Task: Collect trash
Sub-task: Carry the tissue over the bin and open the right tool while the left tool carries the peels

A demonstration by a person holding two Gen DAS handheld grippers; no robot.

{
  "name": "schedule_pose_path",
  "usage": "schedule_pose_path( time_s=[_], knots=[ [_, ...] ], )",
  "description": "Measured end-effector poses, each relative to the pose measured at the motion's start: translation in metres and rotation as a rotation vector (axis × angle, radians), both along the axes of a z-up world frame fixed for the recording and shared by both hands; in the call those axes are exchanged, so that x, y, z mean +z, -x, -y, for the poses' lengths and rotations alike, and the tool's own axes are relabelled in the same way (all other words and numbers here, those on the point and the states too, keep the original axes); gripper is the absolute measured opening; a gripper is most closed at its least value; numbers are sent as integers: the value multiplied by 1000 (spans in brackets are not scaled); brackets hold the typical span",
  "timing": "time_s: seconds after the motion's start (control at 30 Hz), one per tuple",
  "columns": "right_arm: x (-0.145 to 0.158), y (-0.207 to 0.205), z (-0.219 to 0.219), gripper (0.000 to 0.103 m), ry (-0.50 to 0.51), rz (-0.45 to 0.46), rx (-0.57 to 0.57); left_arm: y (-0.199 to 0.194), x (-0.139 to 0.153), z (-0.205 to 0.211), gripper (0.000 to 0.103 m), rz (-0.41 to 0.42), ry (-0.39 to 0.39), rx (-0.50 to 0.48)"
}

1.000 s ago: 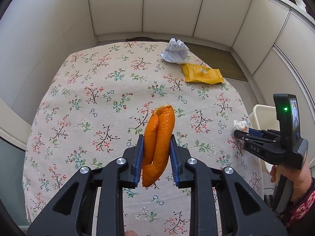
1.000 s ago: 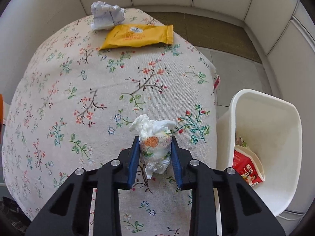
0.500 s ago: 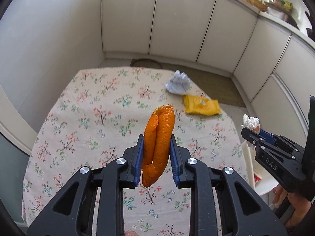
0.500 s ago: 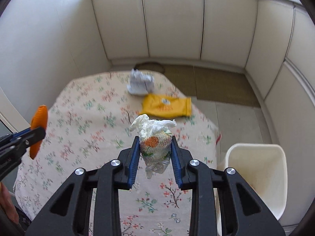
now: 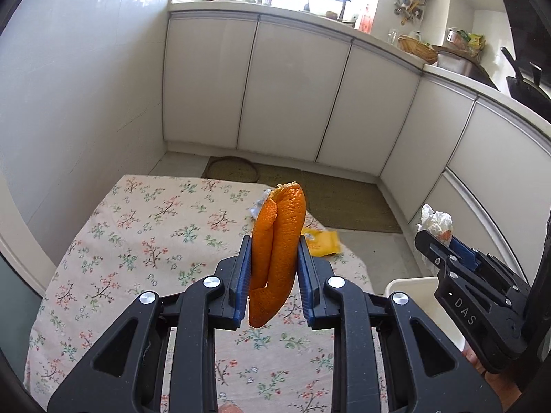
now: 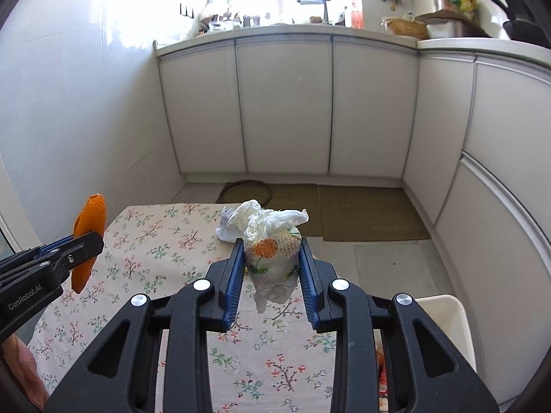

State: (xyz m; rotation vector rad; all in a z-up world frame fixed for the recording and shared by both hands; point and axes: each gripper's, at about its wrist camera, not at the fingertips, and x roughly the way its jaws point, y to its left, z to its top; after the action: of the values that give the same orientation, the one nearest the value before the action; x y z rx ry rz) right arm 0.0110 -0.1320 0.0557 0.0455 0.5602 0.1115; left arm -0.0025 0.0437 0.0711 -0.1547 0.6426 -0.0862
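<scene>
My left gripper (image 5: 273,268) is shut on an orange peel (image 5: 277,247) and holds it high above the floral table (image 5: 144,241). My right gripper (image 6: 272,268) is shut on a crumpled wad of tissue and plastic (image 6: 272,244), also held above the table. Each gripper shows in the other's view: the right one (image 5: 434,237) with its wad, the left one (image 6: 82,241) with the peel (image 6: 90,220). The white trash bin (image 6: 444,309) stands off the table's right edge, its rim also in the left wrist view (image 5: 413,284).
A yellow snack packet (image 5: 323,242) and a crumpled white paper (image 6: 225,225) lie at the table's far end, partly hidden behind the held items. White cabinets (image 6: 286,103) line the back and right. A brown mat (image 6: 368,213) covers the floor beyond.
Both grippers have risen and tilted up from the table, each keeping its item. The table now lies lower in both views and the cabinets and counter have come into sight.
</scene>
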Motion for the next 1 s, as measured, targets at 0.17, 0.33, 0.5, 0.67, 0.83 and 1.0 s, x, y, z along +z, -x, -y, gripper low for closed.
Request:
schedule_pose_path(
  time_s=[0.17,0.33,0.5,0.67,0.83,1.0],
  knots=[
    [8,9,18,30,6,41,-59,3,7,17,24,22,12,-28],
    [13,15,44,31,10,71,-127,4,9,37,24,35,18,-64],
    [14,20,73,31,9,84,-208,3,7,59,24,35,13,-102],
    [14,25,106,32,2,87,-293,1,3,84,24,27,8,-148],
    [11,32,139,32,-6,76,-376,0,-2,113,24,28,-1,-199],
    [7,40,165,38,-11,57,-433,0,-10,138,24,16,-14,-243]
  ],
)
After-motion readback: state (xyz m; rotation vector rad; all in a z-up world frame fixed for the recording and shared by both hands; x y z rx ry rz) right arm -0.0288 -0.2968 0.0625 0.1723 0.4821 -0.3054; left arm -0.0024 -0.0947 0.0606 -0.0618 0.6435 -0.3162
